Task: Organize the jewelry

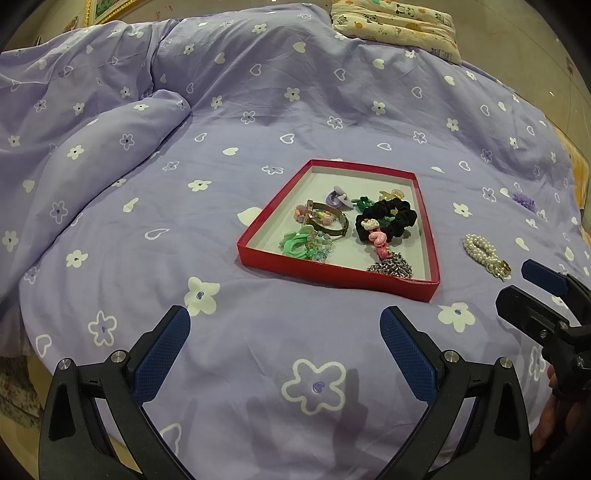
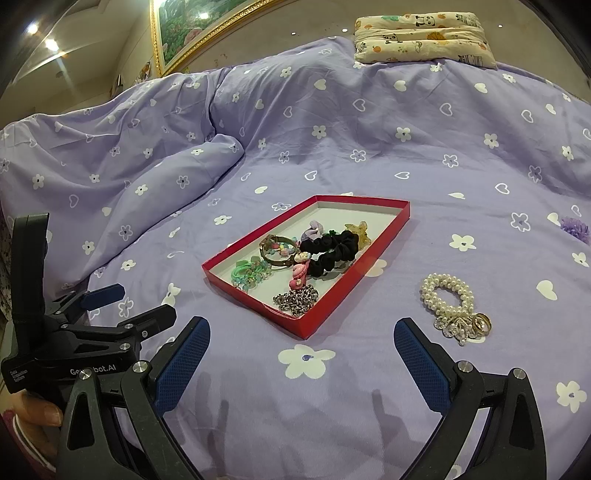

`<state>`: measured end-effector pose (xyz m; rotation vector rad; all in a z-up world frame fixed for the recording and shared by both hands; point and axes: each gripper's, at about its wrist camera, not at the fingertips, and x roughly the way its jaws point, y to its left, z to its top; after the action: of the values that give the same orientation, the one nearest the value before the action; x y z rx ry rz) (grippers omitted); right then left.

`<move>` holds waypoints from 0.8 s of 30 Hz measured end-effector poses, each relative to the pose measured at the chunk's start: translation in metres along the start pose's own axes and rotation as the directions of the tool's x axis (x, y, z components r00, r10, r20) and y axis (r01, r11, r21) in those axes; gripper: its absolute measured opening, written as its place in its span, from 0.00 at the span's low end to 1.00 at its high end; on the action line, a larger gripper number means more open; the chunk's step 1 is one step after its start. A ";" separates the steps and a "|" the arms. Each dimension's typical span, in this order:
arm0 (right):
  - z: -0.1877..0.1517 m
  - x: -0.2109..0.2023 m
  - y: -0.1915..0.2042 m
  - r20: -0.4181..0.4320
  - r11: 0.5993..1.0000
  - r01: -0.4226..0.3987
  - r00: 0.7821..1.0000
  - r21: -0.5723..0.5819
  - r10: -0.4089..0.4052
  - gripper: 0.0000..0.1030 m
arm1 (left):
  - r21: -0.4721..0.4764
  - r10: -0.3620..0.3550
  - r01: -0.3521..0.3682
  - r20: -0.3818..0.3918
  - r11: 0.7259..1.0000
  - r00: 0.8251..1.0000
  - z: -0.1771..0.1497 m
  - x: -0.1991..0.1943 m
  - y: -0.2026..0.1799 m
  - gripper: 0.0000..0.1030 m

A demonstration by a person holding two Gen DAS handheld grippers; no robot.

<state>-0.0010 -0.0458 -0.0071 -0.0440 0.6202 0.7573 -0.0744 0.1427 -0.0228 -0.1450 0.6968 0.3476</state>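
A red tray (image 1: 334, 273) (image 2: 255, 298) lies on the purple bedspread and holds a black scrunchie (image 1: 388, 216) (image 2: 334, 249), a metal chain (image 1: 391, 266) (image 2: 297, 298), a bangle (image 1: 327, 221) (image 2: 275, 251), green hair ties (image 1: 295, 245) and other small pieces. A pearl bracelet (image 1: 484, 254) (image 2: 450, 301) lies on the bed right of the tray. A purple hair piece (image 1: 524, 201) (image 2: 576, 229) lies further right. My left gripper (image 1: 284, 343) is open and empty, short of the tray. My right gripper (image 2: 301, 350) is open and empty, the bracelet just beyond its right finger.
A bunched purple duvet (image 1: 92, 147) lies at the left. A patterned pillow (image 1: 399, 26) (image 2: 421, 35) sits at the bed's far end. A framed picture (image 2: 192, 33) hangs on the wall. The bed's edge runs along the right.
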 end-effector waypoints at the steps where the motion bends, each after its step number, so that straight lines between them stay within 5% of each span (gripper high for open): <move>1: 0.000 0.000 0.000 -0.001 1.000 0.000 1.000 0.000 0.000 0.98 | 0.000 -0.001 0.001 0.000 1.000 1.000 0.000 0.000 0.000 1.00; 24: 0.000 0.001 -0.001 0.000 1.000 -0.004 1.000 0.004 0.004 0.98 | 0.008 -0.010 0.010 0.000 1.000 1.000 0.004 0.001 -0.003 1.00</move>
<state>-0.0002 -0.0458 -0.0073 -0.0393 0.6223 0.7602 -0.0708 0.1412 -0.0203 -0.1406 0.6970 0.3348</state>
